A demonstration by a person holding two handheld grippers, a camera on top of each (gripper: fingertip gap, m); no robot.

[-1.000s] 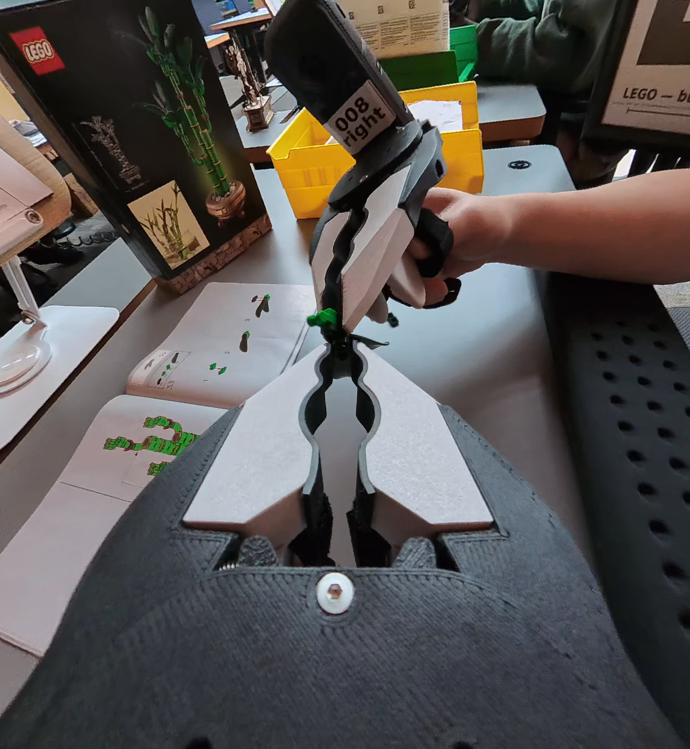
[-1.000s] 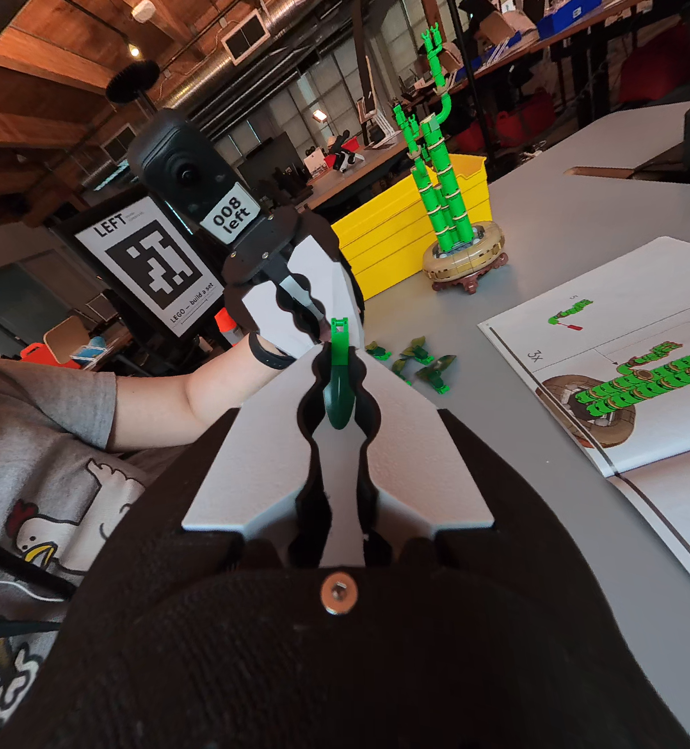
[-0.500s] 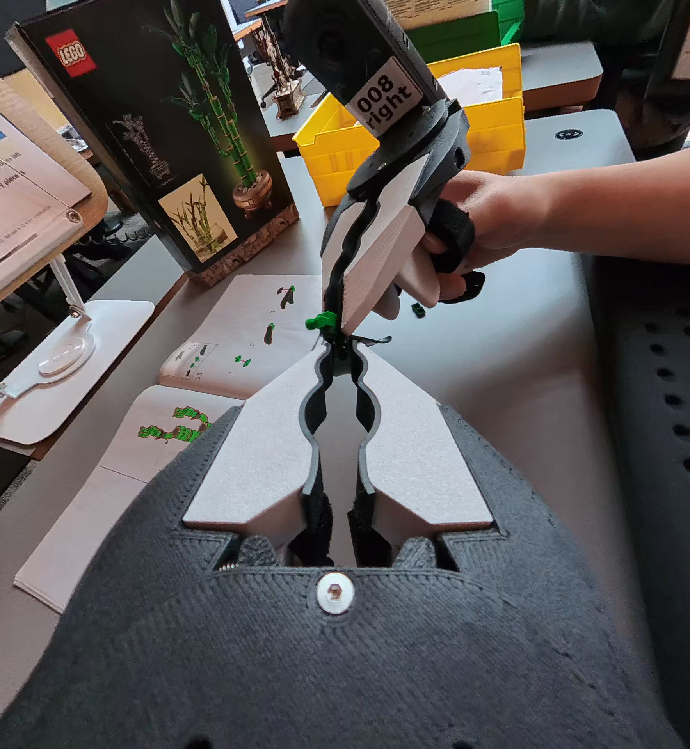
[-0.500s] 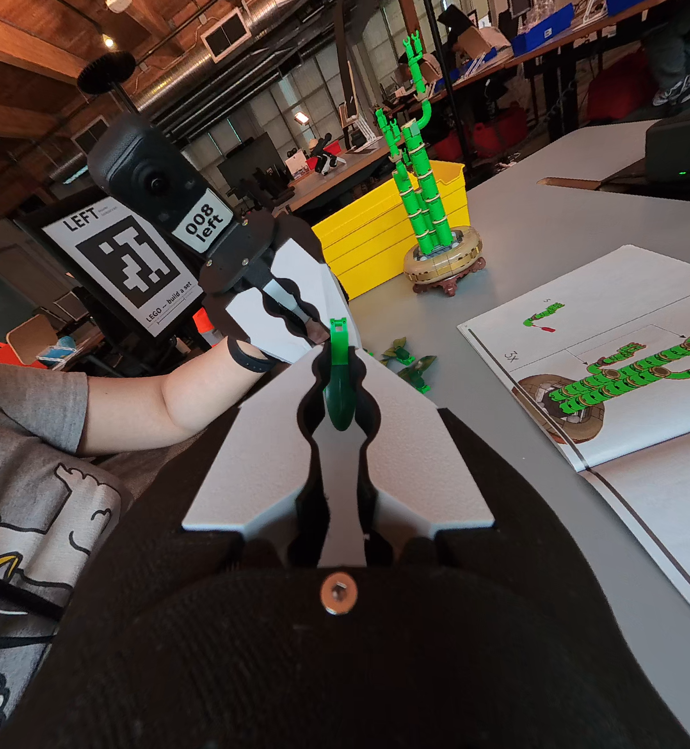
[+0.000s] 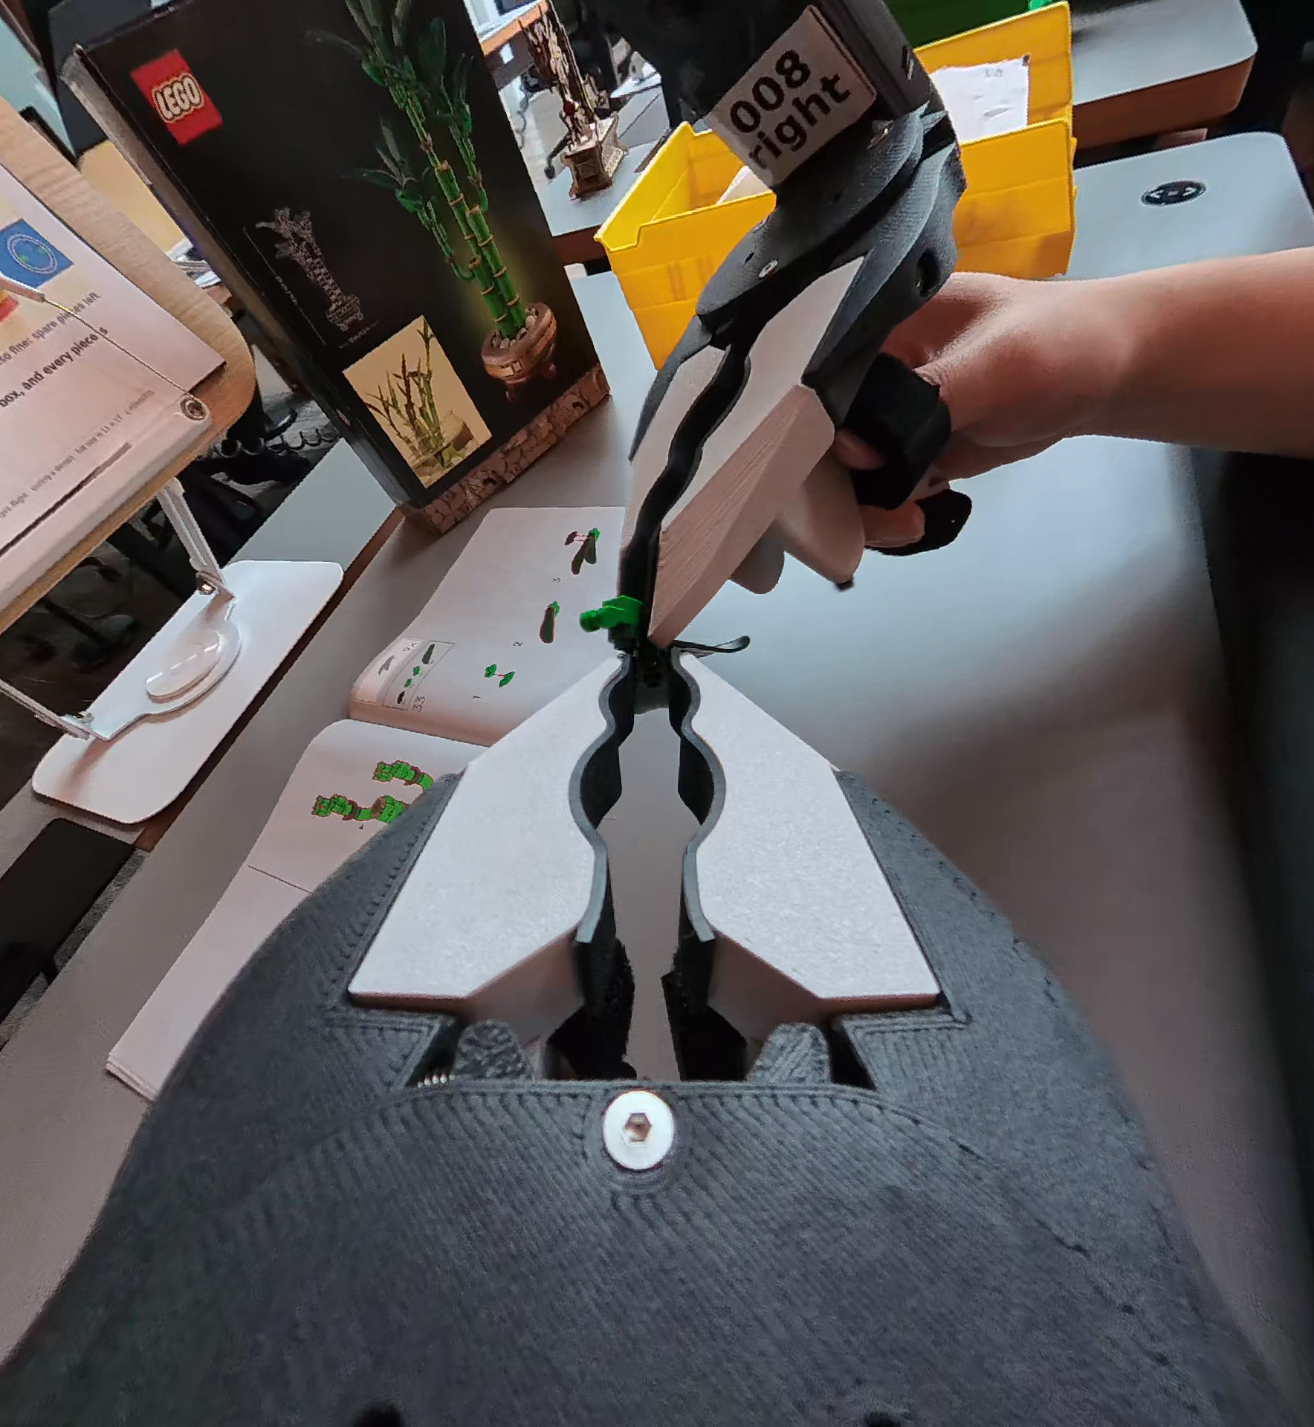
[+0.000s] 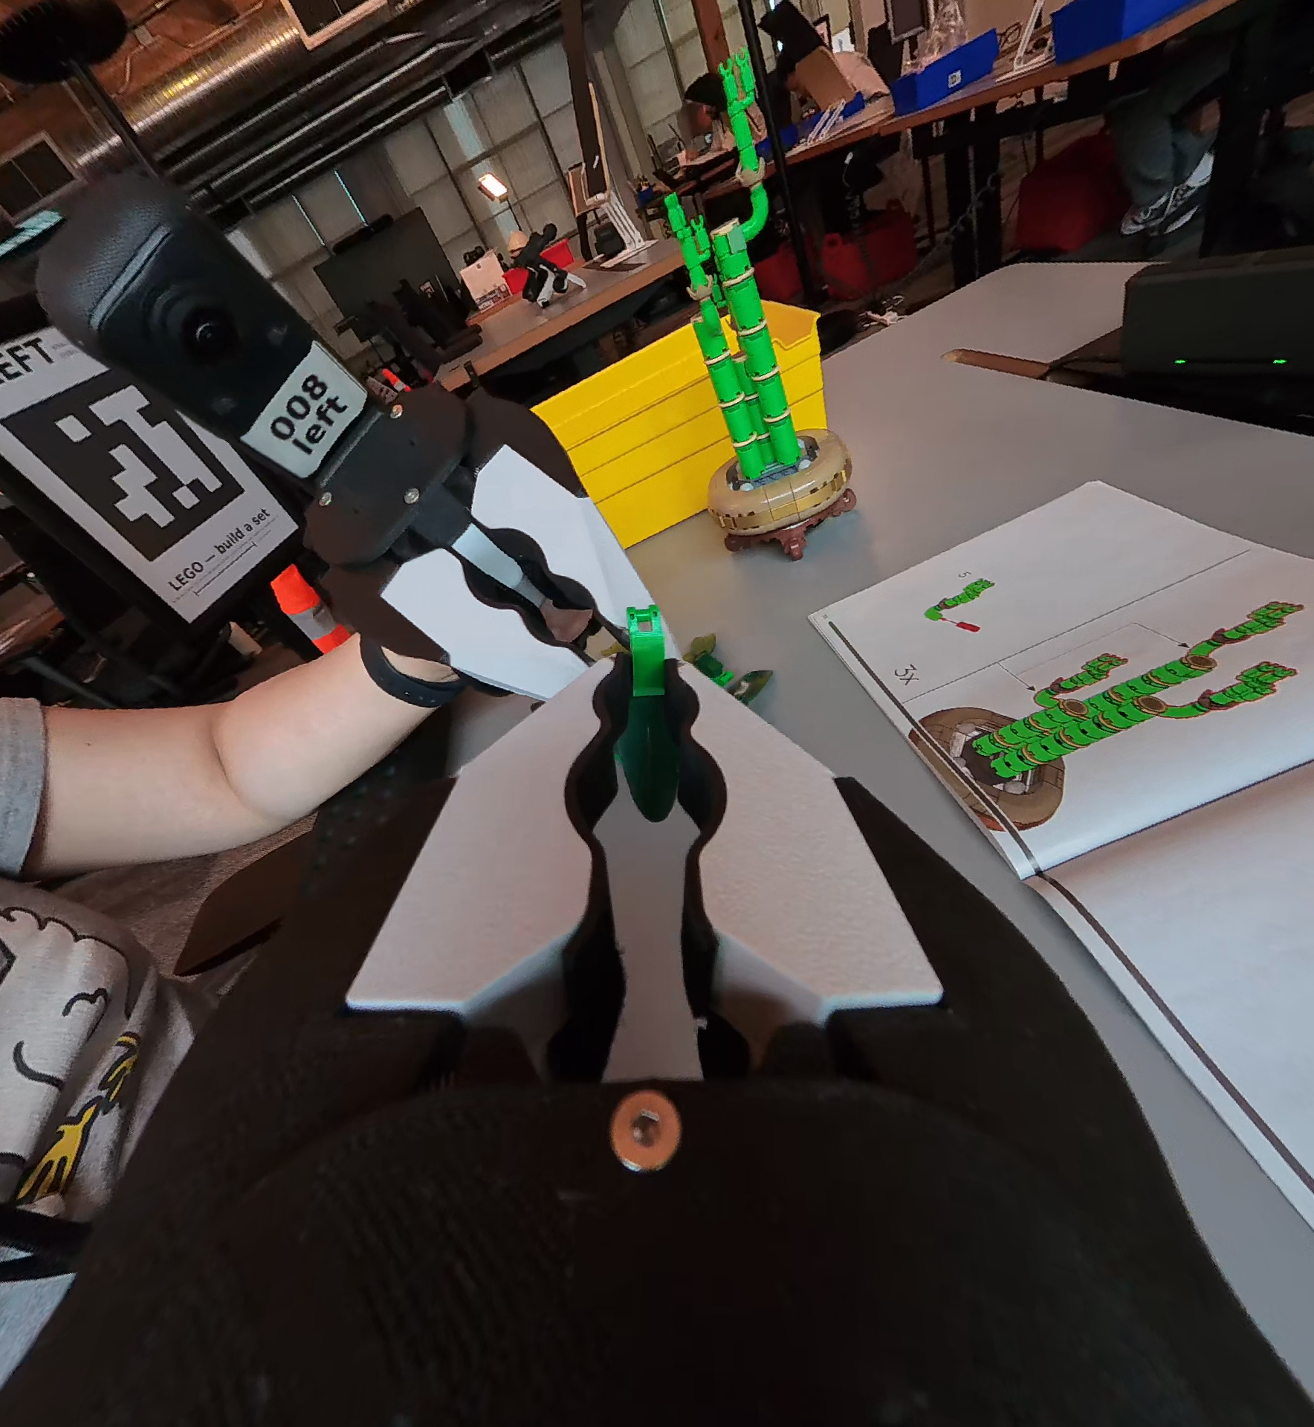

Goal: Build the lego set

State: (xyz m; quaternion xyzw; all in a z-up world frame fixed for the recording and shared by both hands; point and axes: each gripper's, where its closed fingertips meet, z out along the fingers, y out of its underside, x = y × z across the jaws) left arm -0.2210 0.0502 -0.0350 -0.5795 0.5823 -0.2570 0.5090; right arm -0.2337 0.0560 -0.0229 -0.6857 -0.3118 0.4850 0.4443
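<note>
My right gripper [image 6: 645, 672] is shut on a green leaf piece [image 6: 645, 764] with a bright green clip end [image 6: 642, 629] that sticks out past the fingertips. My left gripper [image 5: 646, 670] is pinched shut on a small dark green leaf piece [image 5: 716, 645]. Its tips meet the right gripper [image 5: 638, 629] and the bright green clip [image 5: 609, 618], all held above the table. The left gripper also shows in the right wrist view [image 6: 573, 625]. The built green bamboo model [image 6: 754, 386] stands on its tan base further back.
An open instruction booklet [image 6: 1102, 695] lies on the grey table [image 6: 947, 463], also in the left wrist view [image 5: 484, 618]. Loose leaf pieces [image 6: 746, 683] lie near it. A yellow bin [image 6: 662, 440], the set's box [image 5: 376, 270] and a white stand [image 5: 175, 672] are around. The tips of both grippers are at nearly the same place.
Both grippers stay tip to tip with the same grips. They have shifted together a little, and the left gripper looms larger in the right wrist view.
</note>
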